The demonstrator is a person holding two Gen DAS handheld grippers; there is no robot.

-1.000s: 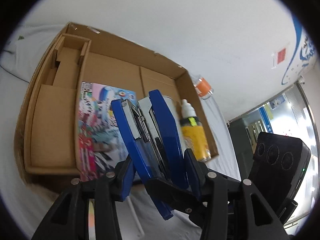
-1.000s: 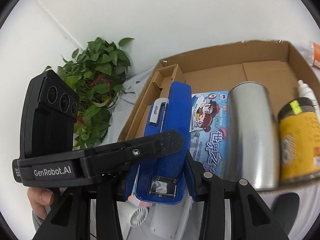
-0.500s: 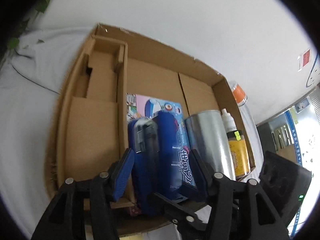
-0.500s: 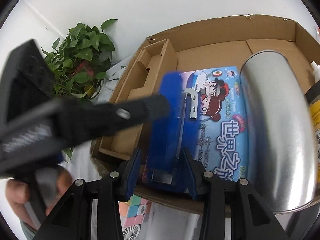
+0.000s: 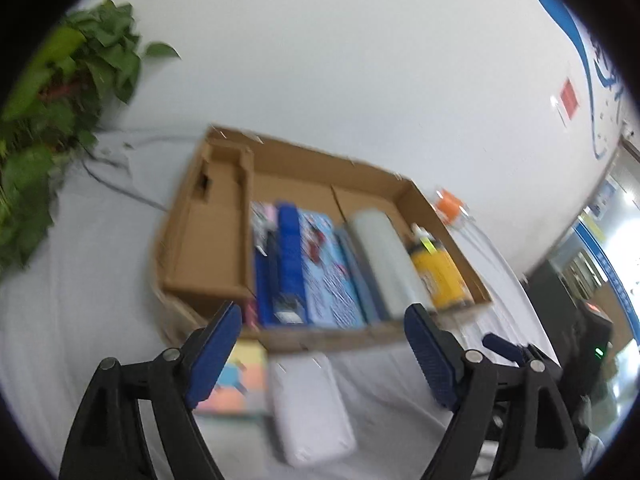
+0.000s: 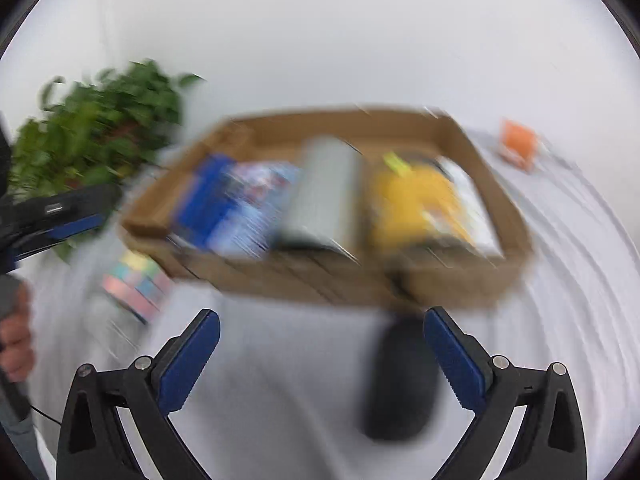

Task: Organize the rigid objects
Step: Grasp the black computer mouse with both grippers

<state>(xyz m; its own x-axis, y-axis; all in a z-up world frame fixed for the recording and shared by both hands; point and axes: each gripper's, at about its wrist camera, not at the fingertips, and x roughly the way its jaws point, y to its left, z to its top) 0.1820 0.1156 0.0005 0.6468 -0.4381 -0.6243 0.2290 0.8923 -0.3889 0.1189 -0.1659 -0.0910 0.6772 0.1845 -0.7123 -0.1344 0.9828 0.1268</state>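
A blue stapler [image 5: 286, 258] lies in the cardboard box [image 5: 208, 248] on a colourful booklet [image 5: 328, 264], beside a silver cylinder [image 5: 382, 260] and a yellow bottle [image 5: 438, 276]. My left gripper [image 5: 322, 344] is open and empty, just in front of the box. My right gripper [image 6: 322, 356] is open and empty, further back from the box [image 6: 460, 284]. The right wrist view is blurred; the stapler [image 6: 208, 200], cylinder [image 6: 324, 196] and yellow bottle [image 6: 412, 204] show in it.
On the white cloth in front of the box lie a pastel cube [image 5: 238, 380], a white block [image 5: 310, 404] and a dark object [image 6: 400, 380]. A green plant [image 5: 44, 148] stands at the left. An orange-capped item [image 5: 450, 204] sits behind the box.
Both grippers held the blue stapler over the box, set it down on the booklet, opened and pulled back. Both views are now blurred by motion.
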